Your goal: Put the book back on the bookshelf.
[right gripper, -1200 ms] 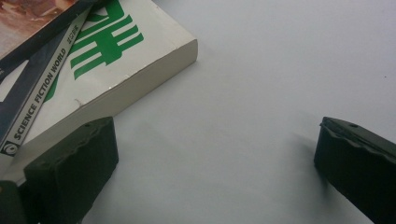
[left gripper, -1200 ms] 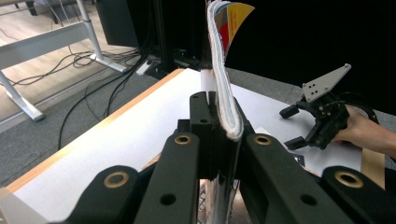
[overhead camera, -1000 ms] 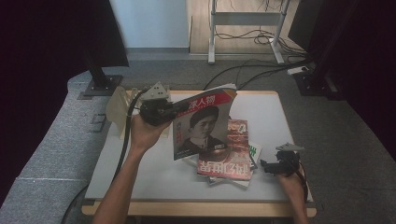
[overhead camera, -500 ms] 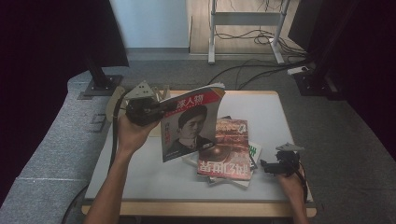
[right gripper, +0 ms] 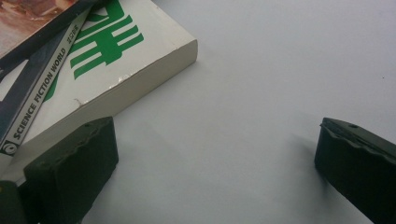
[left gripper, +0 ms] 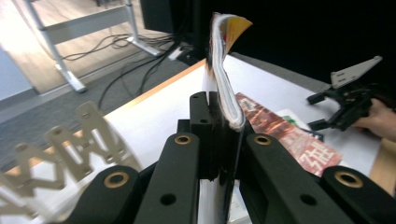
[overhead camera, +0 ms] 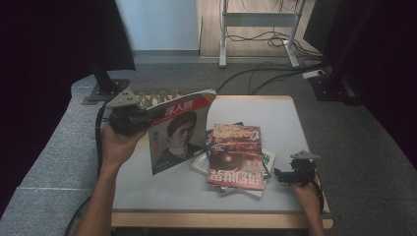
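My left gripper (overhead camera: pixel 145 116) is shut on the upper left edge of a red-covered magazine (overhead camera: pixel 179 132) with a portrait on its front. The magazine hangs almost upright over the left half of the white table (overhead camera: pixel 290 128). In the left gripper view the black jaws clamp its bent pages (left gripper: pixel 224 93). A stack of magazines and books (overhead camera: pixel 237 156) lies flat at the table's middle. My right gripper (overhead camera: pixel 280 175) rests low at the table's right front, open, just right of the stack. Between its jaws (right gripper: pixel 210 149) is bare table, with a white book with green print (right gripper: pixel 121 51) beside the left jaw.
A zigzag metal rack (left gripper: pixel 70 144) stands at the table's back left, right behind the held magazine. A dark magazine spine (right gripper: pixel 42 98) lies on the white book. Cables (overhead camera: pixel 275 73) and a desk frame (overhead camera: pixel 260 19) are on the floor beyond the table.
My left hand has carried the red magazine to the left and a little up, off the stack and toward the rack. The right gripper has stayed put.
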Demonstrator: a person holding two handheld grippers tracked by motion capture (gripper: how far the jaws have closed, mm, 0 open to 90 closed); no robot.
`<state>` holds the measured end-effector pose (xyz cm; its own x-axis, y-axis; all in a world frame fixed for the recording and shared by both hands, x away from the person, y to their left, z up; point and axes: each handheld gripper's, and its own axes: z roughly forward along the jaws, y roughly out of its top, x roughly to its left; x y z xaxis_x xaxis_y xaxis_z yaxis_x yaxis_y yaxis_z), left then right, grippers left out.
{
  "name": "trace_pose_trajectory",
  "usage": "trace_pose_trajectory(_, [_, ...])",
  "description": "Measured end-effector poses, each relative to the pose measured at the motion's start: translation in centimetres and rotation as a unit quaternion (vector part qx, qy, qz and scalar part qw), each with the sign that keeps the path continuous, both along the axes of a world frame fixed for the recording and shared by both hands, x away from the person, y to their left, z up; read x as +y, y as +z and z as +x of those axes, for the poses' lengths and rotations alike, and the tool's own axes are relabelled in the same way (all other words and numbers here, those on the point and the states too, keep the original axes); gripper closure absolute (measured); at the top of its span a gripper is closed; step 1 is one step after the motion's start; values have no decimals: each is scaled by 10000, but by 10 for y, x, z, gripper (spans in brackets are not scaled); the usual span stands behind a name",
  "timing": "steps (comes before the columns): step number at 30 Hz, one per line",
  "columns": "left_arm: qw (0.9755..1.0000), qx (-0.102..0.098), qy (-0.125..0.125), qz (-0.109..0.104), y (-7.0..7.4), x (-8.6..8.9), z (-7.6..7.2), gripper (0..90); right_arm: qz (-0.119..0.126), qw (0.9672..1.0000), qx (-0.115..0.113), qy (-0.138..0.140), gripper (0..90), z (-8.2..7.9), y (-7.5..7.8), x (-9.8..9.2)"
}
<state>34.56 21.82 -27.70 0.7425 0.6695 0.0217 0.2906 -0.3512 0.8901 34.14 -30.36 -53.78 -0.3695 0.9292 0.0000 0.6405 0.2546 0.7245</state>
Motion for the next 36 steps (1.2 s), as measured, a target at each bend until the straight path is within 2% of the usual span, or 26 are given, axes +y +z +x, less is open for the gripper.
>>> trace_pose_trajectory(6, [9997,15,226,47,-1,16,-4,869,5,10000,-8,12,1,0,0,0])
trace_pose_trajectory(20, [9976,-55,688,-66,8,55,-18,869,23,10000,11,7,0,0,0,0])
trace_pose_trajectory(28, [9951,-23,982,-129,10,79,-24,869,31,10000,16,12,0,1,0,-1])
trace_pose_trajectory(36, [9909,-51,1333,-152,9,103,-27,869,30,10000,14,12,0,1,0,0])
